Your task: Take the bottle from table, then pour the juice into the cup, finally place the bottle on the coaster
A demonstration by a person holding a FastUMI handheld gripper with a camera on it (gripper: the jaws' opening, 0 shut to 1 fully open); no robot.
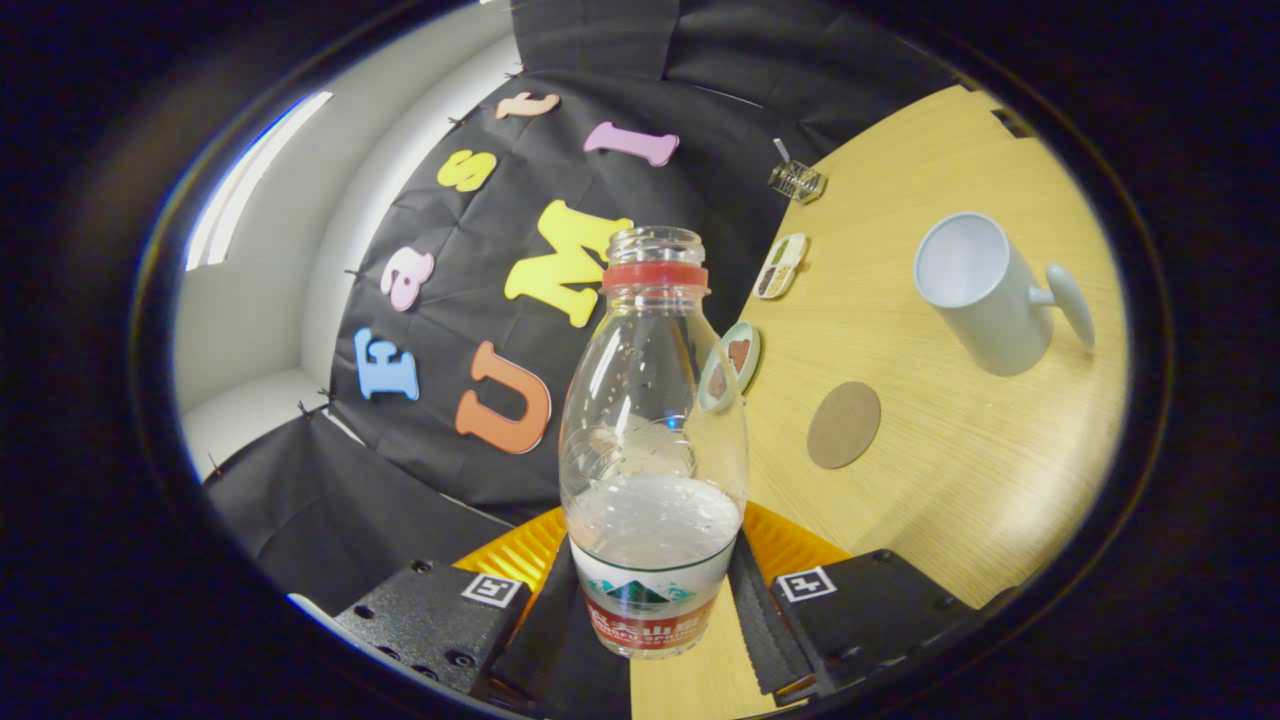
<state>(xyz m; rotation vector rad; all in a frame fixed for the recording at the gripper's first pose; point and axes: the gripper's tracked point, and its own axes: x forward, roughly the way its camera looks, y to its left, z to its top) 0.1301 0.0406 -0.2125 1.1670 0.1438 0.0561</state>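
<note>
Right now the wooden table (pixel 930 480) tilts steeply across my view, with the booth's black cloth wall (pixel 440 330) meeting its far edge. My gripper (pixel 655 610) has its two fingers closed in on the bottle (pixel 652 440), one pressing on each side of its labelled lower part. The bottle is clear, uncapped, with a red ring at its neck and liquid filling roughly its lower third. Well beyond the fingers, out on the table, stands the white cup (pixel 985 290), handle turned away from the bottle. Between cup and bottle lies the round brown coaster (pixel 844 424), flat and bare. Near the wall are two small dishes (pixel 732 362) and something like a little wire rack (pixel 797 180), too small to be sure.
</note>
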